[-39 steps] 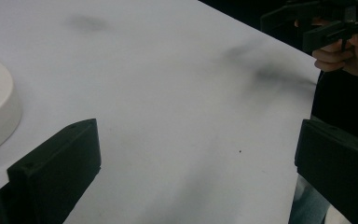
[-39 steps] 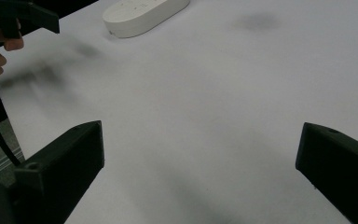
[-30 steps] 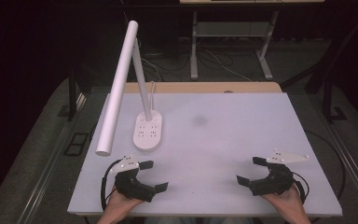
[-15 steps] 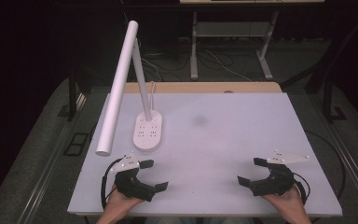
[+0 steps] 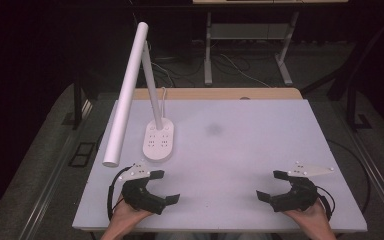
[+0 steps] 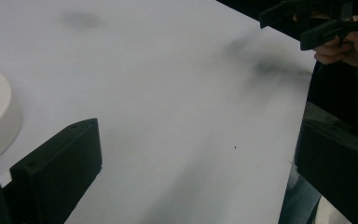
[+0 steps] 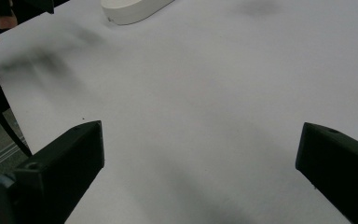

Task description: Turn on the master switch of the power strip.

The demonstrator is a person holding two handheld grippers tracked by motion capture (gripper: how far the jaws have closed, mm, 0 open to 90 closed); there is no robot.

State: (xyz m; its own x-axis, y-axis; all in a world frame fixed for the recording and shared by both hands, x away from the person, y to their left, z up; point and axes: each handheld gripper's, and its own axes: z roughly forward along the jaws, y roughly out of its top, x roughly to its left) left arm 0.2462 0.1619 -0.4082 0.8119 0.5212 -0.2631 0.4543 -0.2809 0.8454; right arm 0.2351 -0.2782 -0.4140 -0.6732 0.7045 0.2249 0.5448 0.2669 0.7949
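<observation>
Although the white bench point(image 5: 260, 150) takes up most of the high view, nearly all of its surface is bare, and the one thing standing on it is the desk lamp point(image 5: 152, 100) at the rear left. The lamp's long white light bar point(image 5: 126, 95) slants from high at the back down toward the near left edge, carried on a thin upright stem point(image 5: 151, 95) that rises from an oval base point(image 5: 159, 141) with small sockets or buttons on top; a cord runs off the back of the base. In the right gripper view the same base point(image 7: 135, 8) sits at the far edge of the bench.

The left gripper point(image 5: 161, 187) rests at the near left, just in front of the base and apart from it, its jaws released and spread wide with nothing between them. The right gripper point(image 5: 270, 186) lies at the near right, well apart from the lamp, jaws likewise released and holding nothing.

The lamp is probably light but top-heavy, stiff plastic with a smooth, rather slippery finish. The bar overhangs the base, so a pull on its tip would likely tip or swing it. The stem low down, or the rim of the base, looks the safer hold.
</observation>
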